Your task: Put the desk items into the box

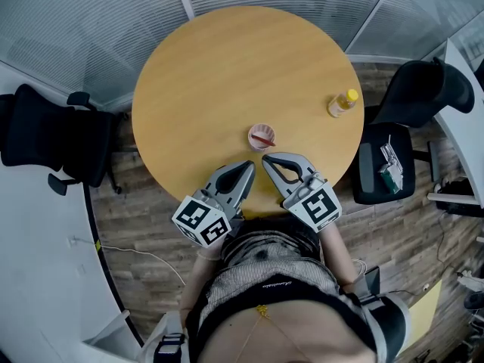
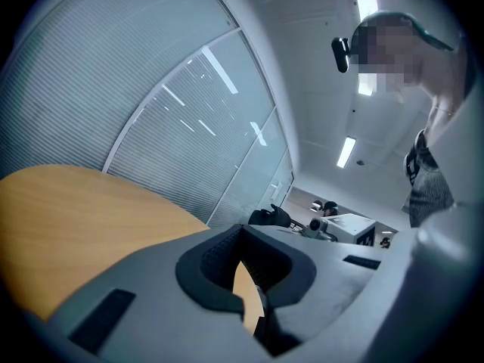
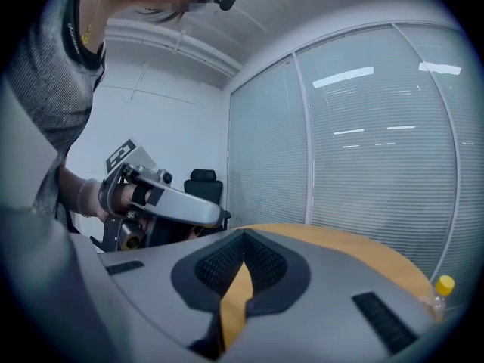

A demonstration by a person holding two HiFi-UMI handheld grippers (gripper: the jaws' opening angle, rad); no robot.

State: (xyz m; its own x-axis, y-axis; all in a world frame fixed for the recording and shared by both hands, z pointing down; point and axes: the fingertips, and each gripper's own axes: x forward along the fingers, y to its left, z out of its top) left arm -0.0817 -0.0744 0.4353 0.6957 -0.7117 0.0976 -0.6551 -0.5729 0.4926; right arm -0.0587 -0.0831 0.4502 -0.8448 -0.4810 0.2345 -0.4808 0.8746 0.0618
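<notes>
A small pink cup (image 1: 262,137) with a red item inside stands on the round wooden table (image 1: 227,74), near its front edge. Just in front of the cup, my left gripper (image 1: 249,165) and right gripper (image 1: 267,159) lie side by side, tips pointing at it. Both are shut with nothing held. In the left gripper view the jaws (image 2: 242,230) meet over bare tabletop (image 2: 68,210). The right gripper view has its jaws (image 3: 243,237) closed too, and the left gripper (image 3: 162,200) shows at the left. No box is in view.
A clear bottle with a yellow cap (image 1: 342,103) stands at the table's right edge and also appears as the bottle (image 3: 440,293) in the right gripper view. One black office chair (image 1: 53,138) is at the left; another chair (image 1: 393,161) at the right carries small items. Glass walls with blinds surround the table.
</notes>
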